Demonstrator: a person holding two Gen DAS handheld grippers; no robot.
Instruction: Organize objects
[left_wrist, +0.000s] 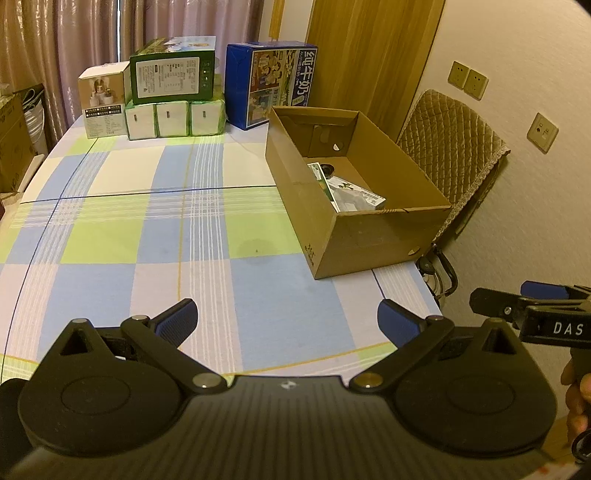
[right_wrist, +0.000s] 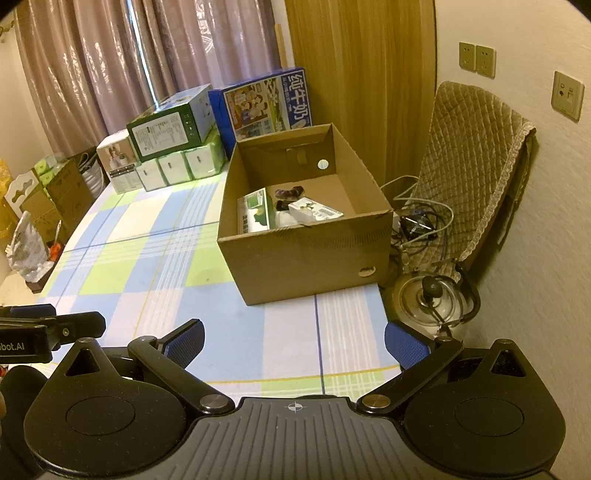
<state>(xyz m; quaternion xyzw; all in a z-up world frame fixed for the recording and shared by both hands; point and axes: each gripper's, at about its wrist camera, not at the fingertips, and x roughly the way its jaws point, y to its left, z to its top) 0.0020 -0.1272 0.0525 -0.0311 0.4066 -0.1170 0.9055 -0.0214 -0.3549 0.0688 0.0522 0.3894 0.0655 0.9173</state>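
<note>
A: Both tools hover at the near edge of the table (left_wrist: 110, 236). The left gripper (left_wrist: 286, 321) has its blue pads spread wide with nothing between them; the right gripper (right_wrist: 293, 341) stands the same — apart and empty.

B: And the things to be organized?

A: The open cardboard box (right_wrist: 306, 251) sits on the checked cloth toward the table's right side. Inside, against its near wall, lie a green-and-white carton (right_wrist: 255, 214), a white packet (right_wrist: 314, 212) and a small dark item I cannot identify. At the far end, well apart from both tools, stand a blue milk carton (left_wrist: 273, 81), a green box (left_wrist: 173, 75) stacked on three white-and-green packs (left_wrist: 173, 118), and a small white box (left_wrist: 101, 103) just beside them.

B: The step in hand, then?

A: By my judgement, a reach for the next loose item, or the task is nearly finished — the cloth between tools and box is bare. If the far stack is next, take the top green box first, so the packs below are not dragged along. Close the pads across a narrow pair of faces and lift straight up before travelling.

B: And the drop?

A: Aim for the box's empty far half, clearing the wall rather than nudging it, since the box stands close to the table's right edge.
</note>
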